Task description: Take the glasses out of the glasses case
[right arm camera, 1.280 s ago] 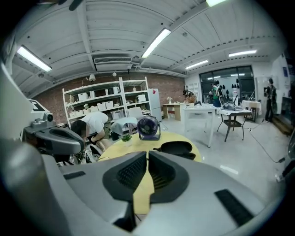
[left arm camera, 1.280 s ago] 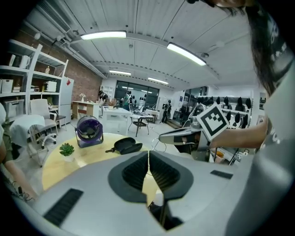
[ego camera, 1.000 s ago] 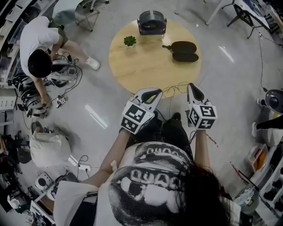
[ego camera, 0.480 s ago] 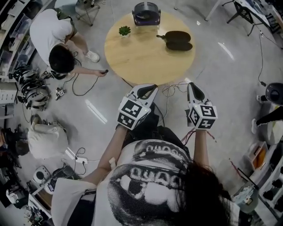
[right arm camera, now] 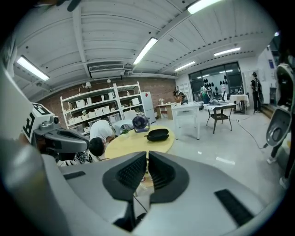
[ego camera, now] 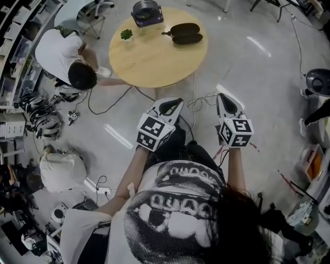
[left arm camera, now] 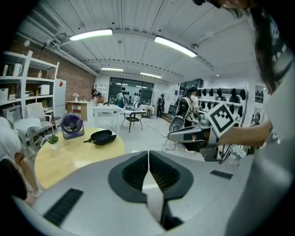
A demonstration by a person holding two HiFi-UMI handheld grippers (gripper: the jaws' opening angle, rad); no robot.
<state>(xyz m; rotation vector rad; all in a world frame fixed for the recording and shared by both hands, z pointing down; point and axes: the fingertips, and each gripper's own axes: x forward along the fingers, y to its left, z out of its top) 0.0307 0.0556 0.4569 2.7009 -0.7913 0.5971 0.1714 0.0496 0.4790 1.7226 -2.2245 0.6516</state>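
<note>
The black glasses case point(ego camera: 183, 33) lies on the round wooden table point(ego camera: 154, 59), showing two dark oval halves side by side. Whether glasses are inside I cannot tell. Both grippers hang over the floor well short of the table, pointing toward it. My left gripper point(ego camera: 177, 102) is shut and empty, its pads touching. My right gripper point(ego camera: 223, 97) is also shut with nothing between its jaws. In the left gripper view the case point(left arm camera: 102, 136) sits far ahead of the gripper point(left arm camera: 148, 159). The right gripper view shows the case point(right arm camera: 158, 134) beyond the closed gripper point(right arm camera: 147, 162).
A small purple fan point(ego camera: 146, 13) and a little potted plant point(ego camera: 126, 34) stand at the table's far side. A person in a white shirt point(ego camera: 67, 56) crouches by the table's left edge among cables. Cables point(ego camera: 198, 100) trail on the floor between the table and my grippers.
The table and case now lie farther from both grippers, which have drawn back from it. The crouching person has shifted closer to the table's left edge.
</note>
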